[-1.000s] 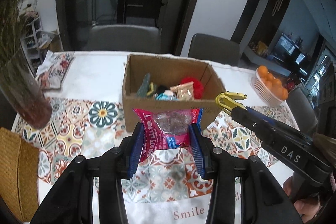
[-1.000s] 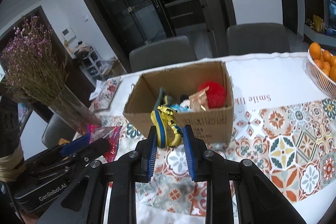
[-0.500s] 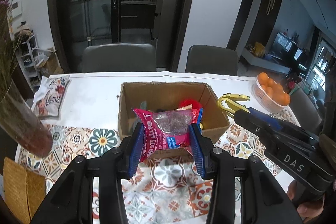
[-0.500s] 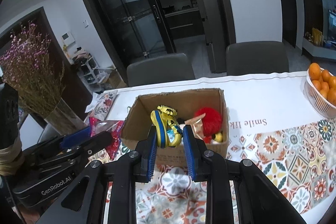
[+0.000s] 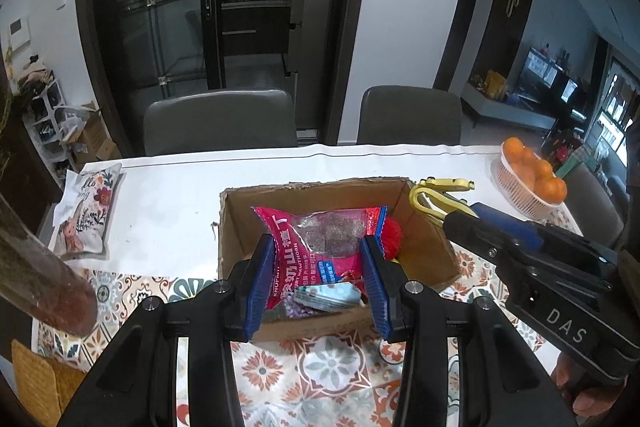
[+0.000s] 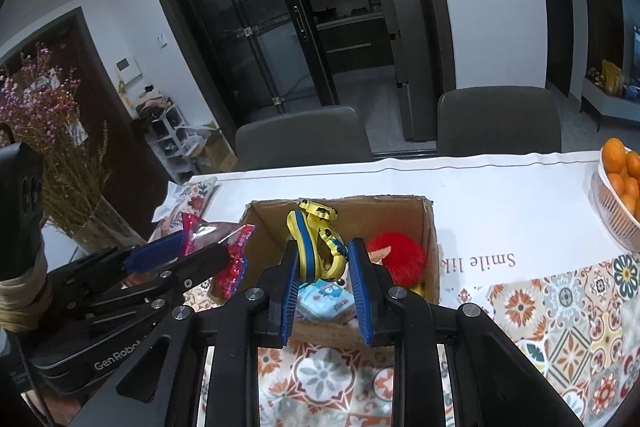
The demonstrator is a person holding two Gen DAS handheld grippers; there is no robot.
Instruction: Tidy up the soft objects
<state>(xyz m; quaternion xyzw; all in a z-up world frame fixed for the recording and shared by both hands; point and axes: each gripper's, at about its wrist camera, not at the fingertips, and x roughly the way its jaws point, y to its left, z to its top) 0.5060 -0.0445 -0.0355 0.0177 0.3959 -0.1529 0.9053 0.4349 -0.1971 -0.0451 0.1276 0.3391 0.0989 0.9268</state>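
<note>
Far left, a vase (image 6: 100,223) of dried pink flowers stands at the tabletop (image 5: 168,195) edge, with a floral pouch (image 5: 86,215) lying flat just right of it on the white cloth. Left gripper (image 5: 316,255): jaws narrowed onto a red snack packet (image 5: 320,239), blue pads pressing both its sides, the packet held in the air above the near-left part of the cardboard box (image 5: 424,251). The box sits open at centre, half on the patterned cloth; inside, a pale blue packet (image 6: 326,301) near the front wall and a red fluffy ball (image 6: 400,259) toward the right. Right gripper (image 6: 324,259): jaws close together, clamped on a small yellow and blue toy sandal (image 6: 316,243), held upright over the box's middle. Two grey chairs (image 5: 220,123) behind the far edge. Far right, a white basket of oranges (image 5: 532,183).
</note>
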